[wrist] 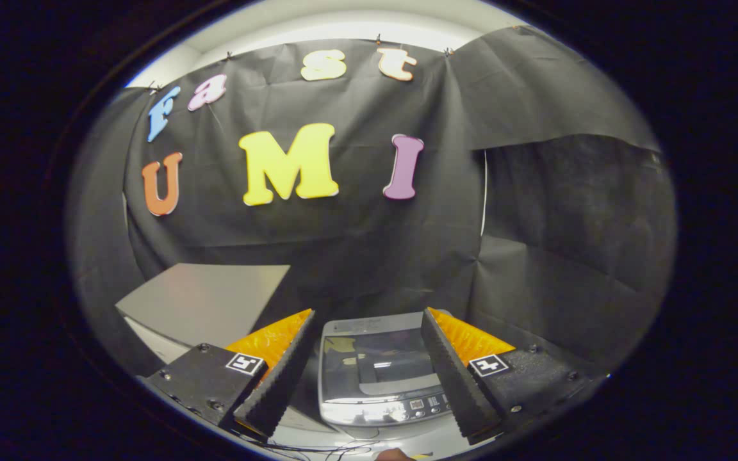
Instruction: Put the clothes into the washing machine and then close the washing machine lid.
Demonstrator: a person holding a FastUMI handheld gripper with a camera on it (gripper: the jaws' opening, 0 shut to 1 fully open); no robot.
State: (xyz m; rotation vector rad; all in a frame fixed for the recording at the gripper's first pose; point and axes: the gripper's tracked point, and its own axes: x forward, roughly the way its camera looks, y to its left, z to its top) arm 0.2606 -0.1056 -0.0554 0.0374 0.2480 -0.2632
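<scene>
1. Washing machine (378, 378) is the small grey one we see down below, and we use it as our landmark. It sits low, so we look down onto its top.

2. Its lid (375, 358) lies flat and shut over the tub. The lid is glossy and mirrors the room. We cannot see through it, so we cannot tell if clothes are inside.

3. Its button panel (407, 408) runs along the edge of the machine nearest to us, which is handy for someone standing where we are.

4. Our gripper (369, 333) hangs above the machine with its two fingers (279, 378) spread wide apart. They hold nothing. The machine shows in the gap between them, so we think the gripper is lined up over the lid.

5. A flat grey board (209, 301) leans beside the machine, further from us than its near edge. What it is for, we cannot say.

6. We see no loose clothes near the machine.

7. This fits two stories: the clothes are in and the lid is down for good, or the lid is down and clothes are waiting somewhere out of sight. We cannot pick one.
</scene>
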